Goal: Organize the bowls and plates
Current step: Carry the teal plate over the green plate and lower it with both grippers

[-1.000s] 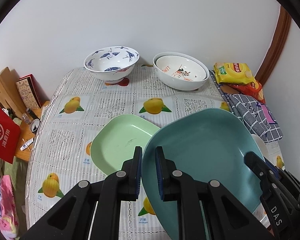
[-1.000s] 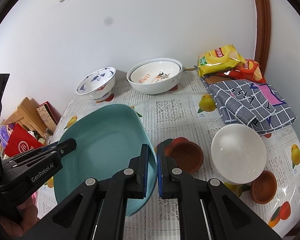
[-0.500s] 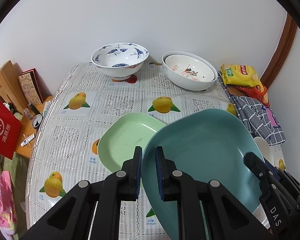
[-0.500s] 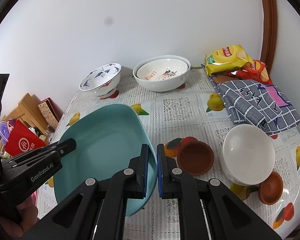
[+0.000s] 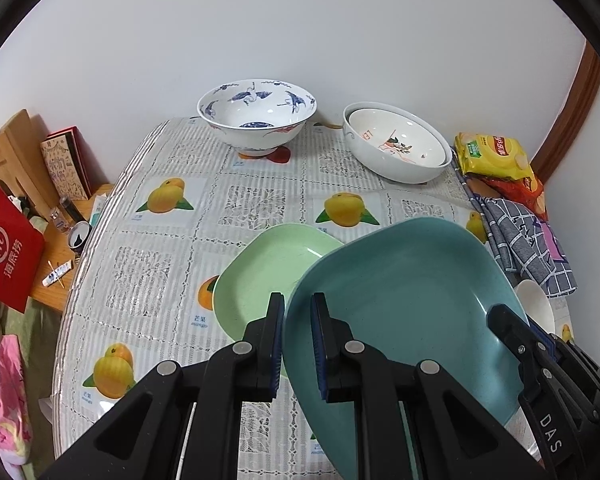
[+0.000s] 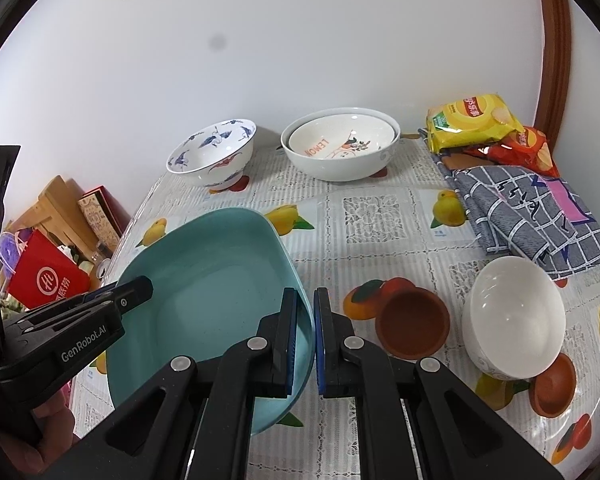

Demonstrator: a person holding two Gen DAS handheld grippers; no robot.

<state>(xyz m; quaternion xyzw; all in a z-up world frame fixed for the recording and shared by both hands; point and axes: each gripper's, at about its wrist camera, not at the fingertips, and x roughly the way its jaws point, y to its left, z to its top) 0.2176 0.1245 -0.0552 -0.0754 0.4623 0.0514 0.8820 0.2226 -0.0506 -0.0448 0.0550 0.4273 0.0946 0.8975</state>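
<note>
With our left gripper (image 5: pixel 297 344) and right gripper (image 6: pixel 305 340) each clamped on opposite rims of the teal plate (image 5: pixel 404 300), held above the surface beside the green plate (image 5: pixel 268 276), we should lower it level, releasing together.

- We see both views evenly and brightly lit, with soft diffuse light on the white wall (image 5: pixel 300 32).
- Shadows are faint (a short one beneath the blue-patterned bowl (image 5: pixel 257 114)).
- Mild glare marks the glossy tablecloth (image 6: pixel 384 248) and the white bowl (image 6: pixel 514 316).
- Fisheye distortion bends the door frame (image 6: pixel 556 44); black vignetting fills the corners.
- Focus is sharp throughout, without motion blur.
</note>
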